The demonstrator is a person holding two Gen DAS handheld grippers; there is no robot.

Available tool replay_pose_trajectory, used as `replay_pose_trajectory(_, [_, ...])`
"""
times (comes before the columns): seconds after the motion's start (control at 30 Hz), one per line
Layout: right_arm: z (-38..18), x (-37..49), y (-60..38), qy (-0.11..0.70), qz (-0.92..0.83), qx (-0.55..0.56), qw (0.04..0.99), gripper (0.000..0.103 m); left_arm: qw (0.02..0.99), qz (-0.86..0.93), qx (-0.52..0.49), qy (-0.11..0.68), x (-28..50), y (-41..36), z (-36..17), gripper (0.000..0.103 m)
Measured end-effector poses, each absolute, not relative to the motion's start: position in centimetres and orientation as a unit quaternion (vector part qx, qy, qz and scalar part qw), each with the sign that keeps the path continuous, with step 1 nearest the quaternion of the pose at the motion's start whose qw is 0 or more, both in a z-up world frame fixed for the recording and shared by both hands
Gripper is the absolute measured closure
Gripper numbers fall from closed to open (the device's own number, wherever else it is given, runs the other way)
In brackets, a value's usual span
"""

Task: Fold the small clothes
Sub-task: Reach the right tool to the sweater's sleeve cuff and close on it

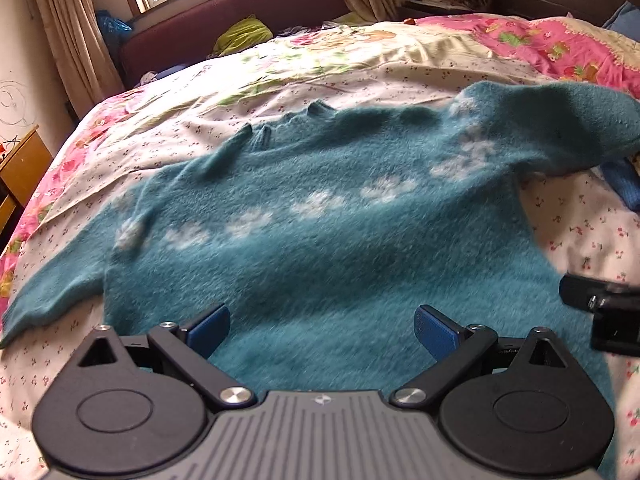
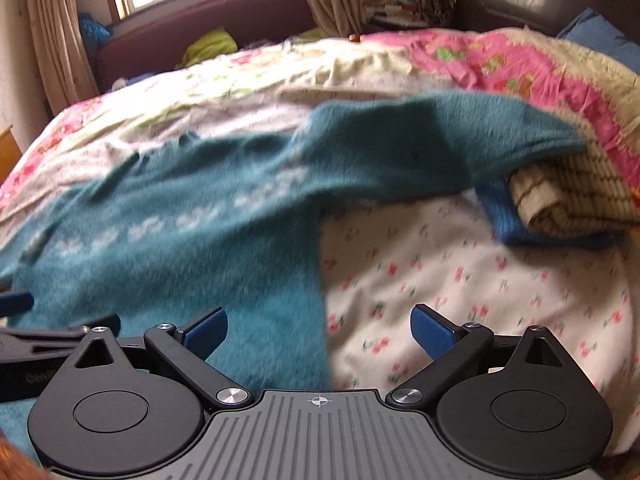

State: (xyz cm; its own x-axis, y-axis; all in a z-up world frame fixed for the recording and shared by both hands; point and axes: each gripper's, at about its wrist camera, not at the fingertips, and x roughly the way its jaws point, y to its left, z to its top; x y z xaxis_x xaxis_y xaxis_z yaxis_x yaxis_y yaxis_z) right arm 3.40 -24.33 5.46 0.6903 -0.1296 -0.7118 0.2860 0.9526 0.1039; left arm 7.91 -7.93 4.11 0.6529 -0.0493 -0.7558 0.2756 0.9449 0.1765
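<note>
A fuzzy teal knit sweater with a row of white flowers (image 1: 320, 232) lies flat on the cherry-print white bedsheet (image 1: 580, 232), collar toward the window, sleeves spread sideways. Left gripper (image 1: 322, 330) and right gripper (image 2: 320, 330) hover spread, holding nothing. No legible writing.

My left claw (image 1: 322, 330) has matte black link arms with silver screw heads, two round black hubs and blue pads on its fingers (image 1: 210, 328). Its base plate is grey and ribbed, with a small white mark. My right claw (image 2: 320, 330) looks identical, though its plate carries a white crosshair.
</note>
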Motion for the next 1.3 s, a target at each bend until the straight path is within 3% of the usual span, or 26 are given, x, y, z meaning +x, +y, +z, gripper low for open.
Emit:
replay_pose_trajectory(0.47, [5.1, 1.7, -20.7, 0.371, -0.117, 0.083, 0.918, 0.007, 0.904, -0.103, 0.137, 0.391, 5.1, -6.2, 4.4, 0.000])
replay_pose_trajectory(0.6, [5.0, 2.4, -21.7, 0.369, -0.132, 0.082, 0.916, 0.013, 0.906, -0.117, 0.122, 0.387, 5.5, -5.8, 4.3, 0.000])
replay_pose_trajectory(0.77, [5.5, 3.5, -27.9, 0.349, -0.174, 0.134, 0.911, 0.025, 0.906, -0.140, 0.130, 0.378, 6.6, -7.1, 3.9, 0.000])
replay_pose_trajectory(1.03, [7.4, 2.3, -39.6, 0.253, -0.285, 0.208, 0.901, 0.027, 0.901, -0.171, 0.120, 0.379, 9.8, -10.7, 3.0, 0.000])
replay_pose_trajectory(1.3, [5.6, 2.8, -45.6, 0.200, -0.295, 0.285, 0.890, 0.027, 0.896, -0.206, 0.129, 0.371, 10.8, -14.2, 2.7, 0.000])
